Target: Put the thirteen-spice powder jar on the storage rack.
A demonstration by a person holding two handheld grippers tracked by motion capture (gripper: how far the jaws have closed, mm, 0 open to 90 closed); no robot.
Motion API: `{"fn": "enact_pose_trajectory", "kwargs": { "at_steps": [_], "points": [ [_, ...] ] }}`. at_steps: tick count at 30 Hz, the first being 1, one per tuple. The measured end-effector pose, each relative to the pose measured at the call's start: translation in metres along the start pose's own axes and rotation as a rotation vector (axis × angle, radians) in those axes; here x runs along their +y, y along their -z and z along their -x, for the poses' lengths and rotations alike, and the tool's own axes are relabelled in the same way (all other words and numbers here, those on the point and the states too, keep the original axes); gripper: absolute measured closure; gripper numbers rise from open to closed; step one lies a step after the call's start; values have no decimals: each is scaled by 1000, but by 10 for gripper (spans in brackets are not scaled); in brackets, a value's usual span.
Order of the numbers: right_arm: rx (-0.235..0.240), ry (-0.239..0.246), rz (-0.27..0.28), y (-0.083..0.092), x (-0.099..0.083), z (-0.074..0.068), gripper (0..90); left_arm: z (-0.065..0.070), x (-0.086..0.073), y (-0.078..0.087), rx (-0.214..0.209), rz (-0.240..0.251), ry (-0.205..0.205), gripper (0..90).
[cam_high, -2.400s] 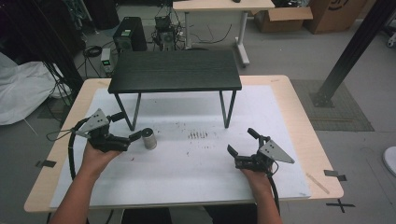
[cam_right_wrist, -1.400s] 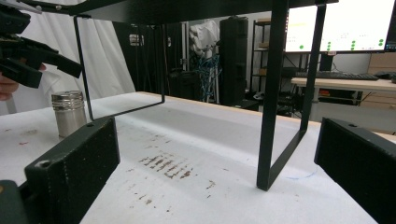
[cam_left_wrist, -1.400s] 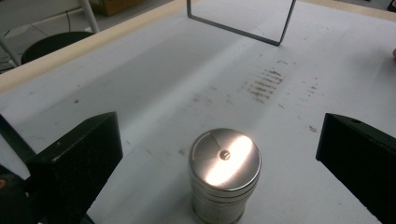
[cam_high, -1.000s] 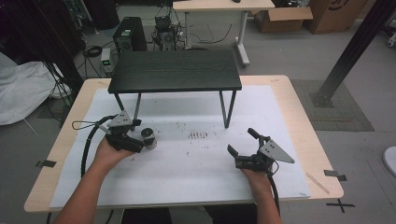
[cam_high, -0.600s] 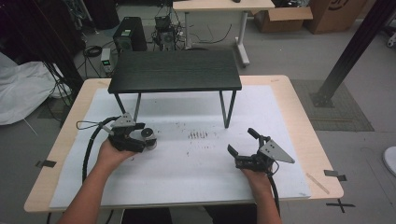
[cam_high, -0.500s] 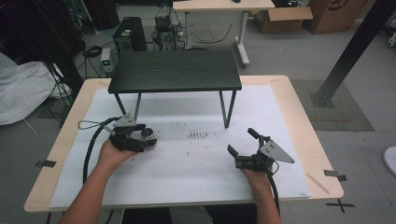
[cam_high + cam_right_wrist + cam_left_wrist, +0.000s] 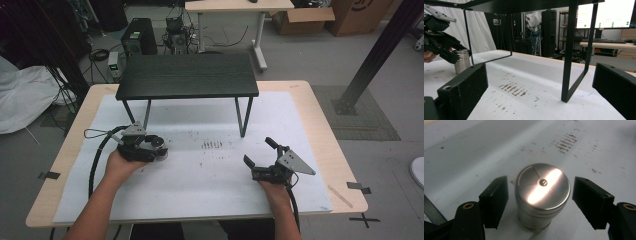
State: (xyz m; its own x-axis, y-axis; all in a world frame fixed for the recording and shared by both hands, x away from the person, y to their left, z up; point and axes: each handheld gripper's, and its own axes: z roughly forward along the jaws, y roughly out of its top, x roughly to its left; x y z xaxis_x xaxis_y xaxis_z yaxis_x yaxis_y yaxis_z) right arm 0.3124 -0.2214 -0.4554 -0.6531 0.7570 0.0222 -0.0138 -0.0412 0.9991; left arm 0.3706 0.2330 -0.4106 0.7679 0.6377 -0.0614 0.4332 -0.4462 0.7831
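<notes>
Your left gripper (image 7: 539, 202) has just been closing around the steel canister (image 7: 542, 195) standing upright on the white table mat (image 7: 200, 175), pads just short of touching, while your right gripper (image 7: 260, 152) rests wide open, holding nothing.

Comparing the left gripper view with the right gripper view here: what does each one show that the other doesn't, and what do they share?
The left gripper view looks down on the metal canister: its shiny lid, with a gap between it and each pad, the jaws having just been closing around it.

The right gripper view has the black shelf legs, lit monitors behind, and the left gripper from the side.

Both show the canister upright on the stained white mat.
</notes>
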Motion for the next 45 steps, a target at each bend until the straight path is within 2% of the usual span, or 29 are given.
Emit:
{"fn": "enact_pose_trajectory", "kwargs": {
  "at_steps": [2,6,25,30,34,38,43,45],
  "points": [
    [0,0,0,0,0,0,0,0,-1,-1,4,-7,2,309],
    [0,0,0,0,0,0,0,-2,-2,0,-2,2,38,342],
    [-1,-3,4,0,0,1,0,-1,-5,-2,14,2,26,428],
    [-2,-2,4,0,0,0,0,-1,-7,-2,5,6,27,467],
    [-2,-3,4,0,0,1,0,1,-6,-1,16,6,1,485],
    [-2,-2,4,0,0,0,0,2,-6,-1,14,5,1,488],
    [-2,-1,4,0,0,0,0,6,-6,2,25,-3,-41,490],
    [-3,1,4,0,0,0,0,7,-5,4,20,0,-28,490]
  ]
}}
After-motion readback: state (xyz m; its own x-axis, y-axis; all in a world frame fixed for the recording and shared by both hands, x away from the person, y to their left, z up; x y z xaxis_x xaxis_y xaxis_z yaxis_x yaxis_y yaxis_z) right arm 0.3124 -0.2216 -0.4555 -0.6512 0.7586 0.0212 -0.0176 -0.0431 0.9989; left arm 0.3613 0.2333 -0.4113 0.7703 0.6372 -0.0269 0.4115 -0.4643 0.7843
